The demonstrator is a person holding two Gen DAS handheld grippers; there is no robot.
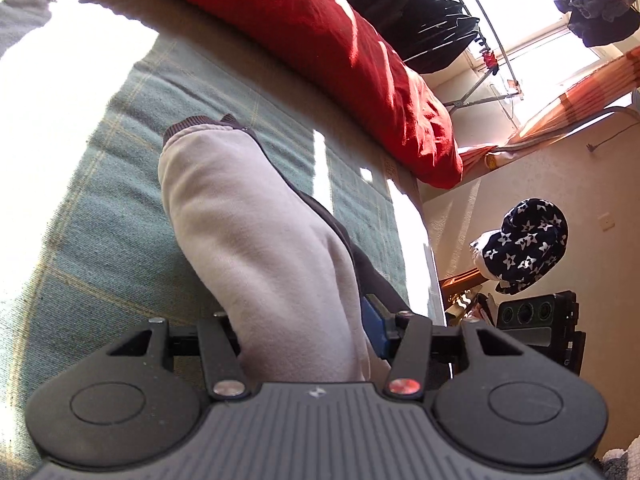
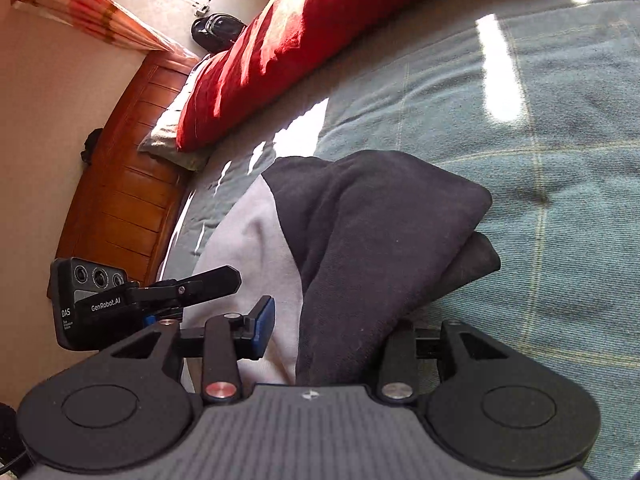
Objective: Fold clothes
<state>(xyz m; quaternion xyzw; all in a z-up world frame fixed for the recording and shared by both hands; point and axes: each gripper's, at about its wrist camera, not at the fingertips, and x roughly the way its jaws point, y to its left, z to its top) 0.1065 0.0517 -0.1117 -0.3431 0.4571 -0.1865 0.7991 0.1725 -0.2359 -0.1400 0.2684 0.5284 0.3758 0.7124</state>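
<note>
You are holding one soft grey-and-black fleece sweatshirt (image 2: 320,240) between both tools, and it is lying across the green checked blanket (image 2: 520,160) on the bed, in front of the long red bolster pillow (image 2: 280,40). In the left wrist view, your left gripper (image 1: 308,332) is pinching a bunched pale grey sleeve (image 1: 240,220): the cloth is filling the gap between the half-spread jaws, and the sleeve is running straight away from the tool, its ribbed dark cuff (image 1: 200,124) pointing toward the pillow. In the right wrist view, your right gripper (image 2: 332,332) is standing part-way spread with the black folded body of the garment bunched between its fingers; whether the pads are truly pressing it I cannot tell, since the right-hand pad is hidden under cloth. The two tools are sitting close side by side, so the garment's long axis is lying forward from both, toward the pillow. Neither hand is clearly nearer. The next fold, as I judge it, is turning on carrying the near edge forward along that axis.
</note>
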